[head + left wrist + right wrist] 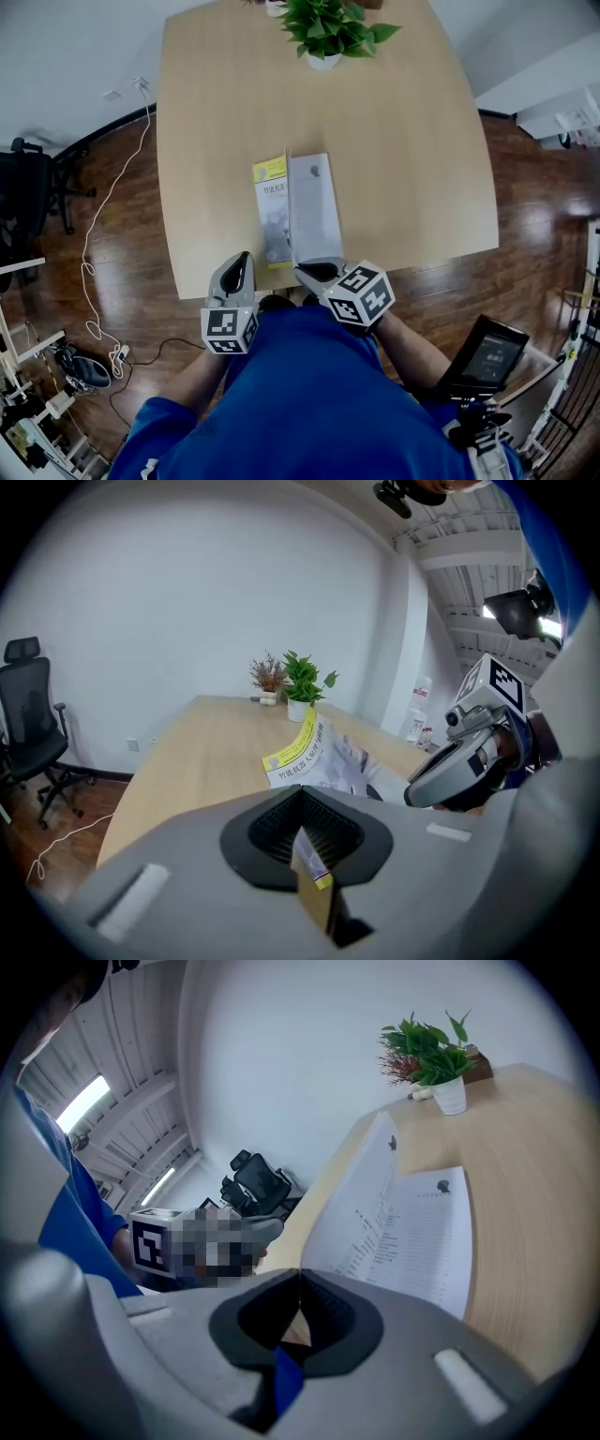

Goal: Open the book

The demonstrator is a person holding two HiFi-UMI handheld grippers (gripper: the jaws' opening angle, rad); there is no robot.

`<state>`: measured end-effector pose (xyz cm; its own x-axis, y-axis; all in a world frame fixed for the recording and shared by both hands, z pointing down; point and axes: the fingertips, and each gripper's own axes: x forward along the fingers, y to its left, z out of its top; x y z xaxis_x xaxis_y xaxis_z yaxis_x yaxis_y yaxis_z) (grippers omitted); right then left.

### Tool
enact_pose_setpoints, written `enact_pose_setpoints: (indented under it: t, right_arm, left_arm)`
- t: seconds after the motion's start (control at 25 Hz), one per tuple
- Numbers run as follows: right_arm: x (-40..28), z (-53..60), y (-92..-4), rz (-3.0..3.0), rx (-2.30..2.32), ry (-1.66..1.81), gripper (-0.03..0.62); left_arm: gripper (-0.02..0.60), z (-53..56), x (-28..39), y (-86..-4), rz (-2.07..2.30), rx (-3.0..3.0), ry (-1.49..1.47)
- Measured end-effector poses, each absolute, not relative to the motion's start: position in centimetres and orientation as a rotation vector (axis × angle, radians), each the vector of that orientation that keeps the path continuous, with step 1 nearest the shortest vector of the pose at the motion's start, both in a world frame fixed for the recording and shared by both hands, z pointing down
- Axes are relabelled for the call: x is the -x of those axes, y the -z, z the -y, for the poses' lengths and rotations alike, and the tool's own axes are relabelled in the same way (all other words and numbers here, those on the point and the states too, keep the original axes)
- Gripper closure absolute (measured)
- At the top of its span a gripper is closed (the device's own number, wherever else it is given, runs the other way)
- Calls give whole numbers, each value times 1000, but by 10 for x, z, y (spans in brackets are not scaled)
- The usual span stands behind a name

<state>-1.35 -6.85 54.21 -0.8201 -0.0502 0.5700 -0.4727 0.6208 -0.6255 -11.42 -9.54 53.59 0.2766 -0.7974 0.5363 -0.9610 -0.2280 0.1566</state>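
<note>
1. Book point(298, 211) was found lying by the near edge of the tabletop point(412, 141), partly opened. Its yellow-banded cover point(305, 750) was tilted up to the left, and a white printed page point(361, 1208) was stood up beside it.
2. The fingers of the left gripper point(241, 262) were seen closed on the cover's lower corner. Those of the right gripper point(315, 272) were closed on the bottom edge of the page.
3. Tearing or creasing was judged the main risk. Both holds were taken on thin paper at its very edge, so a fast or uneven sideways pull could rip the sheet near the spine.
4. A slip was also thought possible, since so little paper was pinched. A released cover would likely fall shut.
5. The book could be dragged off the near edge, as nothing was seen pressing it down and the tabletop looked smooth.
6. The tabletop was seen to be pale wood grain, bare except for a potted plant point(330, 28) at the far end, well apart from the book.
7. Around it, a dark wooden floor point(525, 216), a white cable point(105, 211), a black office chair point(28, 183) and white walls point(187, 592) were made out.
</note>
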Motion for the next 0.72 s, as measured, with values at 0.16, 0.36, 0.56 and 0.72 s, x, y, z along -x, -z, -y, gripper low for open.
enact_pose_setpoints:
  t: [0.16, 0.36, 0.56, 0.72]
  right_arm:
    - [33, 64, -534, 2355, -388, -1074, 588]
    - [57, 60, -524, 2372, -367, -1034, 587]
    - [82, 54, -517, 2389, -339, -992, 587]
    - [103, 47, -515, 2394, -311, -969, 587]
  left_arm:
    - [574, 91, 130, -535, 1599, -2085, -466]
    - [574, 87, 148, -532, 1620, -2087, -425]
    - [575, 79, 169, -531, 1639, -2082, -401]
    - [574, 71, 188, -528, 1663, -2067, -385]
